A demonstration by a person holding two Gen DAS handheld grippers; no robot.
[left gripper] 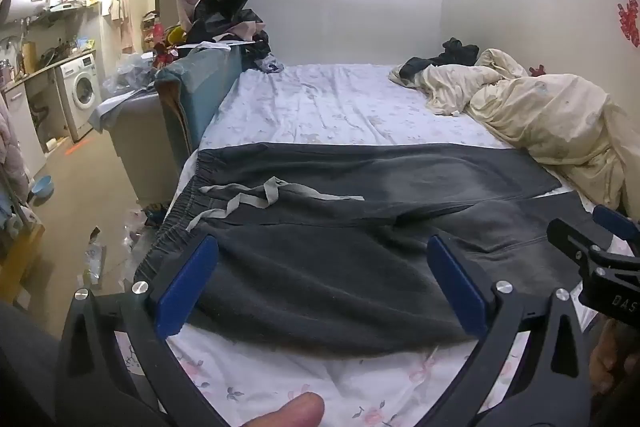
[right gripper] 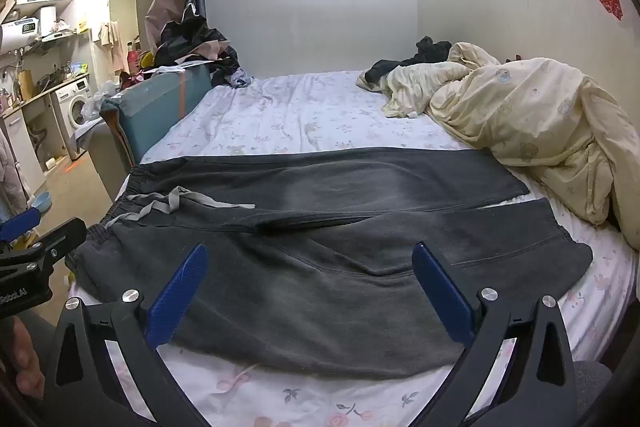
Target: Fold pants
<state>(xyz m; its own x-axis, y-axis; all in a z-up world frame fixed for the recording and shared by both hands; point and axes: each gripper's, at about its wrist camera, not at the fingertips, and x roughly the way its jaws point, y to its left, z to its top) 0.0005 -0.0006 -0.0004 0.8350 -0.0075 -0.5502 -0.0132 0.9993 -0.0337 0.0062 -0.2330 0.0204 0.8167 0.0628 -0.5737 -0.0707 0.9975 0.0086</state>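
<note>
Your dark grey fleece pants (left gripper: pixel 320 267) with a pale grey drawstring (left gripper: pixel 240 201) lie flat across the floral-sheeted bed (left gripper: pixel 320 107), waistband at its left edge. Your left gripper (left gripper: pixel 322 291) and right gripper (right gripper: pixel 308 291) hover above them, jaws fully spread, holding nothing. A crumpled cream quilt (right gripper: pixel 540 131) lies just beyond the leg ends.

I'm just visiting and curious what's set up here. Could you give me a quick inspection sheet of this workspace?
Surface: bed with white floral sheet.
Job's things: dark grey sweatpants spread flat, waistband with grey drawstring at left, legs running right.
Clutter: crumpled cream duvet; black garment.
Grippers: left gripper and right gripper open above the pants, holding nothing.
Cables: nothing seen.
Surroundings: white washing machine, littered floor.
</note>
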